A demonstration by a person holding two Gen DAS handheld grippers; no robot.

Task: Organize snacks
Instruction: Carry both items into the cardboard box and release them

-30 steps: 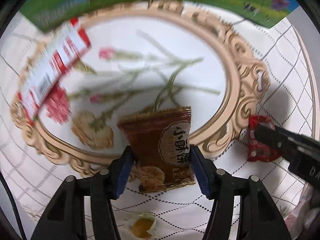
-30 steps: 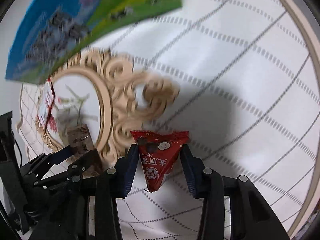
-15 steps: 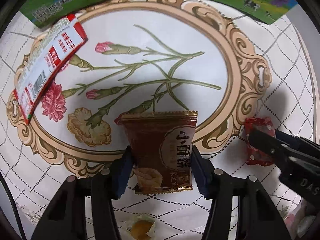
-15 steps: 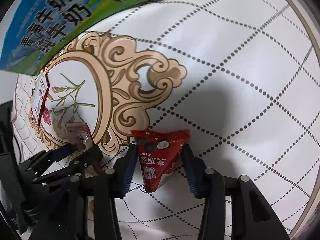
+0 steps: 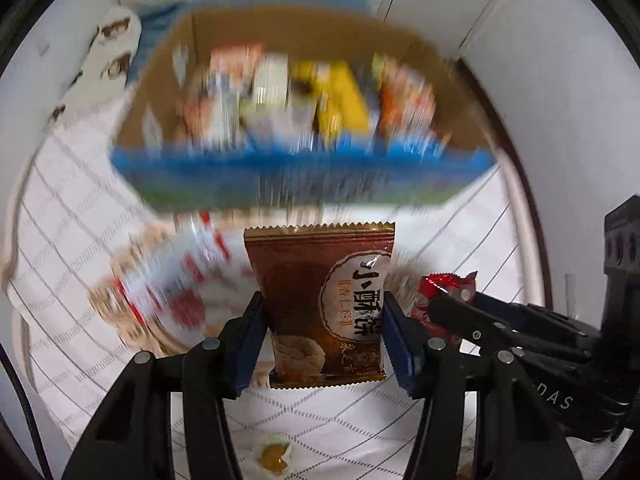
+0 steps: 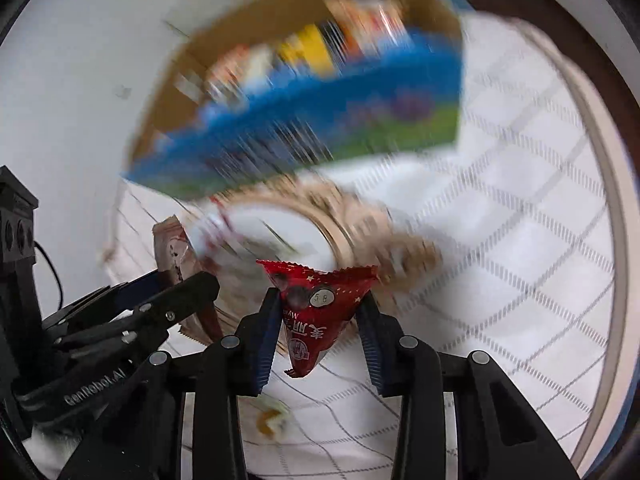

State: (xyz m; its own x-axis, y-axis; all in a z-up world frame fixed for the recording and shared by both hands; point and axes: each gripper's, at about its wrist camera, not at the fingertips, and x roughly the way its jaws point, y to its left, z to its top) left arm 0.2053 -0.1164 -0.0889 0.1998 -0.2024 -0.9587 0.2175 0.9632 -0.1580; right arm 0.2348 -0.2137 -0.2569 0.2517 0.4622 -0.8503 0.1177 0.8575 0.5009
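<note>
Both packets now off the cloth: our left gripper (image 5: 322,332) clamps the brown foil biscuit packet (image 5: 324,304); our right gripper (image 6: 318,330), just tightened, pinches the red triangular foil packet (image 6: 316,312); open snack-filled cardboard box (image 5: 300,92) at 12 o'clock.

Bright, even light; bkgd motion-blurred, box (image 5: 304,176) smeared, fisheye edges dark w/ curved distortion.
</note>
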